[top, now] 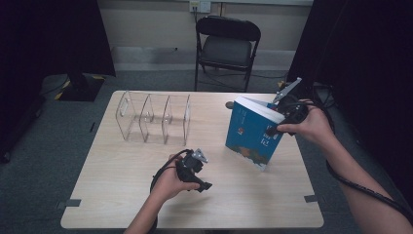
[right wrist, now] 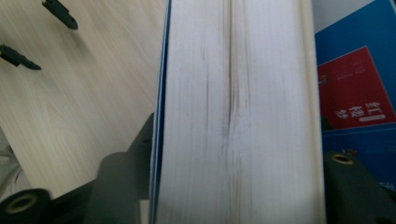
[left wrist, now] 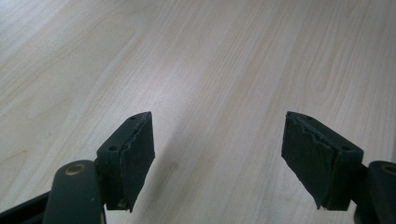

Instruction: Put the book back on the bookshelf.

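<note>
Gripping one book (top: 251,131), two tongs (top: 275,130)

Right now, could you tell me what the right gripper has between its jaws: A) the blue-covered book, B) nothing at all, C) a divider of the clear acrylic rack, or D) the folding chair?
A: in the right gripper view the jaws of the right gripper press on both sides of the blue book's page block, and the high view shows it tilted on the table.

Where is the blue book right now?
In the high view the blue book stands tilted on the right side of the table, clamped at its top by the right gripper, to the right of the clear plastic rack.
</note>
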`<action>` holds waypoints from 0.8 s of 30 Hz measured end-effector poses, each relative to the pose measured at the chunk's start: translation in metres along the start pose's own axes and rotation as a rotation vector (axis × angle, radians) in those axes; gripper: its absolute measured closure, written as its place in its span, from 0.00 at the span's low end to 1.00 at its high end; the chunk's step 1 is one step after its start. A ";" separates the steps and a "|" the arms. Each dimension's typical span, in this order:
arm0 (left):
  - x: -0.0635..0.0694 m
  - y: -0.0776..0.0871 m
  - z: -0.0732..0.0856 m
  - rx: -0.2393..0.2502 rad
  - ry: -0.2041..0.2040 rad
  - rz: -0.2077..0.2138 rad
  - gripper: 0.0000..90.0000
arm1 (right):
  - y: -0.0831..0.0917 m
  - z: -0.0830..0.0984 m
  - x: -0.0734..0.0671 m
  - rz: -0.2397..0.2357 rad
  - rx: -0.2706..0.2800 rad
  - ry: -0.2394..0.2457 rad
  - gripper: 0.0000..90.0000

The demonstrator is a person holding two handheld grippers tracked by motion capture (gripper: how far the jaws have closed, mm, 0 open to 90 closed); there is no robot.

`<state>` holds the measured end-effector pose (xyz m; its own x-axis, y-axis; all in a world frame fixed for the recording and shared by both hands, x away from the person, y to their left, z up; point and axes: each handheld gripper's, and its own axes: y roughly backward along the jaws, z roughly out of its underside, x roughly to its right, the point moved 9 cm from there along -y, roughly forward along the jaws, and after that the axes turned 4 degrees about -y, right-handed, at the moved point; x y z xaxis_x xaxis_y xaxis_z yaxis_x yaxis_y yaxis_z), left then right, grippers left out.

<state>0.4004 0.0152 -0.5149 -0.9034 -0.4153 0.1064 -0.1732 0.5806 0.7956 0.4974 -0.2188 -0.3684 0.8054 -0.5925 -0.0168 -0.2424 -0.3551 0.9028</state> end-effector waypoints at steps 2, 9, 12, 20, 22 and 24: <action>-0.001 0.001 0.000 0.000 -0.003 -0.003 0.28 | 0.000 -0.003 0.000 -0.002 -0.003 -0.011 0.54; -0.003 0.003 0.004 0.002 0.001 -0.001 0.28 | -0.003 -0.010 -0.001 -0.014 -0.038 -0.006 0.62; -0.003 0.002 0.005 0.003 0.006 -0.003 0.29 | -0.003 -0.009 -0.001 -0.024 -0.038 -0.013 0.64; -0.004 0.005 0.005 0.012 0.018 -0.012 0.29 | -0.002 -0.010 -0.009 -0.009 -0.046 -0.010 0.69; -0.005 0.005 0.006 0.015 0.017 -0.014 0.28 | -0.002 -0.010 -0.012 -0.007 -0.042 -0.002 0.69; -0.006 0.006 0.007 0.015 0.029 -0.007 0.27 | -0.002 -0.010 -0.015 -0.009 -0.040 0.009 0.69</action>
<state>0.4017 0.0260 -0.5148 -0.8906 -0.4391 0.1186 -0.1852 0.5882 0.7872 0.4907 -0.2020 -0.3661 0.8121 -0.5831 -0.0212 -0.2137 -0.3311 0.9191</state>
